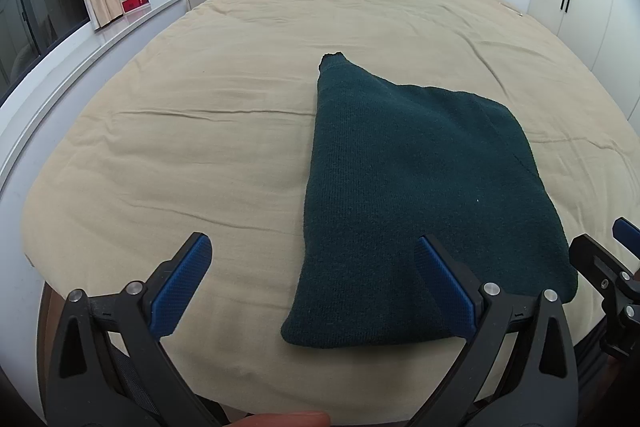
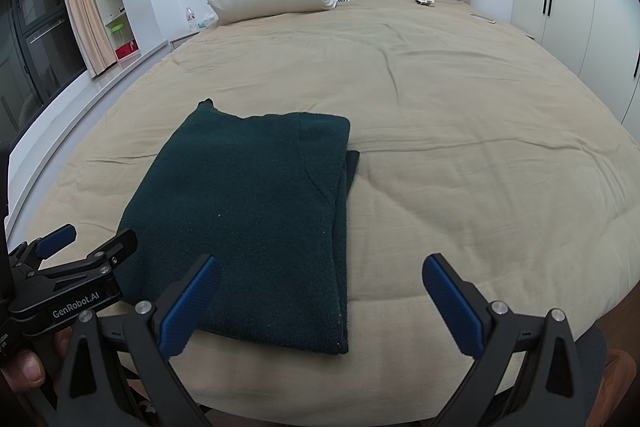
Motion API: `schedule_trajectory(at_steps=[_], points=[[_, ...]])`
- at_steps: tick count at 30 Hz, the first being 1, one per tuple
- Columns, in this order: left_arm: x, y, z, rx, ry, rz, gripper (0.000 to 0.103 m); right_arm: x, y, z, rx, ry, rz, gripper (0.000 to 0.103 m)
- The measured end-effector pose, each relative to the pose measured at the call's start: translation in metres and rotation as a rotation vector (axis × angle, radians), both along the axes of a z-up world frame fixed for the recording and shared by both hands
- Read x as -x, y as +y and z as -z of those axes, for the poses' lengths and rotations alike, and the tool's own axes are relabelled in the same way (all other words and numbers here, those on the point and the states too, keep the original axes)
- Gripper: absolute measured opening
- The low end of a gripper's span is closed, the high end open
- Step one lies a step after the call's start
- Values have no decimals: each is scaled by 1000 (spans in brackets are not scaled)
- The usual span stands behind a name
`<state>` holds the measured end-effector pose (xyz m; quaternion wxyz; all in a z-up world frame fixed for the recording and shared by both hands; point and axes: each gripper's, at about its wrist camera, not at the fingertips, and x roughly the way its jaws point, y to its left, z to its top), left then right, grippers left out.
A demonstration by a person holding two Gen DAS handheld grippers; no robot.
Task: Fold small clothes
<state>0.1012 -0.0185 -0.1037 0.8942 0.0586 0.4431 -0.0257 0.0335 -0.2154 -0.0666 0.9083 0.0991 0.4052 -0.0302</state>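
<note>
the dark green garment (image 2: 248, 219) lies on the bed (image 2: 460, 131) near its front edge, folded into a compact rectangle (one far corner pokes out). left gripper (image 1: 316, 283) and right gripper (image 2: 320, 299) both stand apart, empty. folding appears nearly complete; at most one fold remains.

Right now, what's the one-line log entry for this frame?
stage: fold looks done | dark green garment: folded, flat on bed | left claw: open, empty | right claw: open, empty | contact: none
</note>
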Motion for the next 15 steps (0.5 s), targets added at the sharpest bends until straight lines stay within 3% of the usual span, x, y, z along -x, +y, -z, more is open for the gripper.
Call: schedule_trajectory(at_steps=[15], points=[[-1,2,1,-4,2,-1,103,0,1,0,-1,0,1,103]])
